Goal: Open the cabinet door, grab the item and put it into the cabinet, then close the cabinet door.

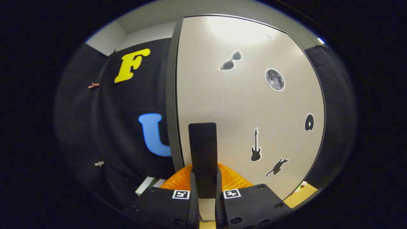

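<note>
Cabinet door point(241, 105) is the biggest thing here, a pale flat panel with a dark rim, standing upright just beyond the fingers. Black stickers sit on it: sunglasses point(231, 61) near the top, a round moon point(275, 79) beside them, a small disc point(309, 122) by the far edge, a guitar point(256, 146) lower down, and a cat shape point(277, 167) under that. Bright light glares on the top of the door, so that part is hard to see. Beside the door hangs the booth's black cloth wall point(127, 105), with small clips point(93, 85) on it. A dark flat handle point(202, 149) stands up straight in front of the door. The gripper point(206, 187) is clenched on the handle, with one finger pressing on each side of its lower part. Something orange with ridges point(230, 179) pokes out behind the fingers and the handle, and most of it is hidden, so I cannot tell what it is. A little white and green box point(146, 185) lies low by the cloth, partly cut off by the gripper. A strip of yellowish tabletop point(300, 197) shows at the foot of the door.
</note>
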Tool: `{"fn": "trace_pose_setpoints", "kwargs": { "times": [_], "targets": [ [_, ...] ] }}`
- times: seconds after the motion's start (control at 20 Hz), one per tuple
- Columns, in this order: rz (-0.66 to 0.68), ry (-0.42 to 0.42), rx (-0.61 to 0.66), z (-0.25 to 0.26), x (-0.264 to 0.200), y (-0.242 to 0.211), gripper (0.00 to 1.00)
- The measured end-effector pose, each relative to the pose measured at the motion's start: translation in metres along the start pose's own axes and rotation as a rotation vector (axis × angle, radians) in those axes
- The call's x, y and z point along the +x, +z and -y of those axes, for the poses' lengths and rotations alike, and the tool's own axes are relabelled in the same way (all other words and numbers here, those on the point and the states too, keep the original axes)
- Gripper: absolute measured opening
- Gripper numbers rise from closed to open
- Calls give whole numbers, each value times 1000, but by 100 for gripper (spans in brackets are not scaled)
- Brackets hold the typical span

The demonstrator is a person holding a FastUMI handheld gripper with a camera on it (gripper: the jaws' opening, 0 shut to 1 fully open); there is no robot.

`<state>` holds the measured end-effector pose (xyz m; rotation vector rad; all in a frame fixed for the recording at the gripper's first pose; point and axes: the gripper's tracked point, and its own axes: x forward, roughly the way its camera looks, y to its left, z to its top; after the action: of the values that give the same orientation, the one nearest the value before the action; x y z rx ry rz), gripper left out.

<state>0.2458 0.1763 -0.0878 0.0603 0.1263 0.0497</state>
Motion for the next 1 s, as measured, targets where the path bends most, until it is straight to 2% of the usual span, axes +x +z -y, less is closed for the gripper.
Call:
{"fn": "trace_pose_setpoints", "kwargs": {
  "times": [0.1, 0.65, 1.0],
  "targets": [
    [-11, 20, 10, -1, 0, -3, 16],
    [-35, 198, 59, 11, -51, 3, 16],
    [-43, 253, 75, 33, -86, 7, 16]
  ]
}}
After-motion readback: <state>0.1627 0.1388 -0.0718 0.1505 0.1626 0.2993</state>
